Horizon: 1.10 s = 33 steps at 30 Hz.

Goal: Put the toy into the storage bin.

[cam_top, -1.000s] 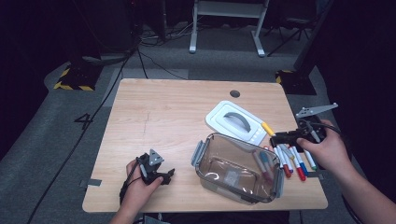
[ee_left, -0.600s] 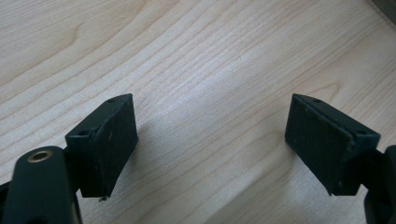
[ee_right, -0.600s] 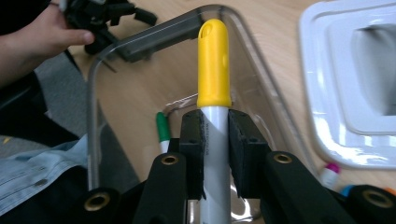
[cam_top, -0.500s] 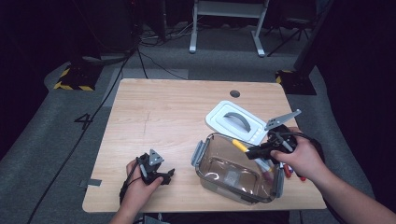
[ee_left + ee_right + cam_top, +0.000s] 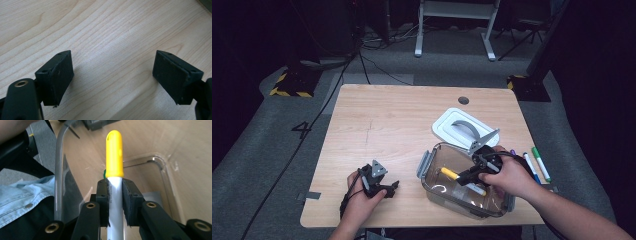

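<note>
The right gripper (image 5: 469,176) clamps a white marker with a yellow cap (image 5: 114,157) over the clear plastic rectangular container (image 5: 428,165); contact with the container floor cannot be determined. The left gripper (image 5: 112,75) rests with jaws apart and empty on the light wooden table (image 5: 387,120).

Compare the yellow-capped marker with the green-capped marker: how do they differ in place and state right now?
The yellow-capped marker is clamped in the right hand-held gripper, over the clear container; the green-capped marker lies free on the table, right of the container. The yellow-capped one is lifted off the wood, the green-capped one rests flat beside other markers. Both have white barrels and coloured caps.
</note>
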Each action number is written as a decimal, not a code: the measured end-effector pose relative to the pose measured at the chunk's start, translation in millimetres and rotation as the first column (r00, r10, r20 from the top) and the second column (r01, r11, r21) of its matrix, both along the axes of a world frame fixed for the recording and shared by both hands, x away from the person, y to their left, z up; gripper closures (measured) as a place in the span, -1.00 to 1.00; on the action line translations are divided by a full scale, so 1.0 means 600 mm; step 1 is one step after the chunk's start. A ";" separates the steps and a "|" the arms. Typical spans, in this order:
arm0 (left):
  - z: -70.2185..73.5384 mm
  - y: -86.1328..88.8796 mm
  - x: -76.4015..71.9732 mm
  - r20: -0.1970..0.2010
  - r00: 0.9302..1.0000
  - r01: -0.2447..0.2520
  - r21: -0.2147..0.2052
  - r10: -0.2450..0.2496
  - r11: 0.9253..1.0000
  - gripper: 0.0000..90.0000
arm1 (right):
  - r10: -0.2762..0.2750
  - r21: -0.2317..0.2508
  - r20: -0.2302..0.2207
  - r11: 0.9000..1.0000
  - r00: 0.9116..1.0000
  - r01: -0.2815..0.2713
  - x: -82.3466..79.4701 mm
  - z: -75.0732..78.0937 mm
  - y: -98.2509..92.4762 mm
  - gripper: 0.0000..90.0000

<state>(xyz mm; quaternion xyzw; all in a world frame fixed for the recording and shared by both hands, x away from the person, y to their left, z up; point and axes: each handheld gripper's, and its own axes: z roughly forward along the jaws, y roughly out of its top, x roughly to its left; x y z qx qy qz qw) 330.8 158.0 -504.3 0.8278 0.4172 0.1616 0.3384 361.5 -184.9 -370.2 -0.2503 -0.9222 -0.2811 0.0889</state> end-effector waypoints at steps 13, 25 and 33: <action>0.000 0.000 0.000 0.000 1.000 -0.001 0.001 0.001 1.000 -0.61 | 0.050 -0.073 -0.054 0.996 0.997 -0.054 0.001 -0.060 0.040 0.71; 0.000 0.000 0.000 0.001 1.000 0.000 0.000 0.000 1.000 -0.61 | 0.066 -0.138 -0.115 0.987 0.991 -0.082 0.002 -0.103 0.055 0.71; 0.000 0.000 0.000 0.000 1.000 -0.001 0.000 0.001 1.000 -0.61 | 0.077 -0.164 -0.135 0.982 0.988 -0.098 0.003 -0.122 0.061 0.71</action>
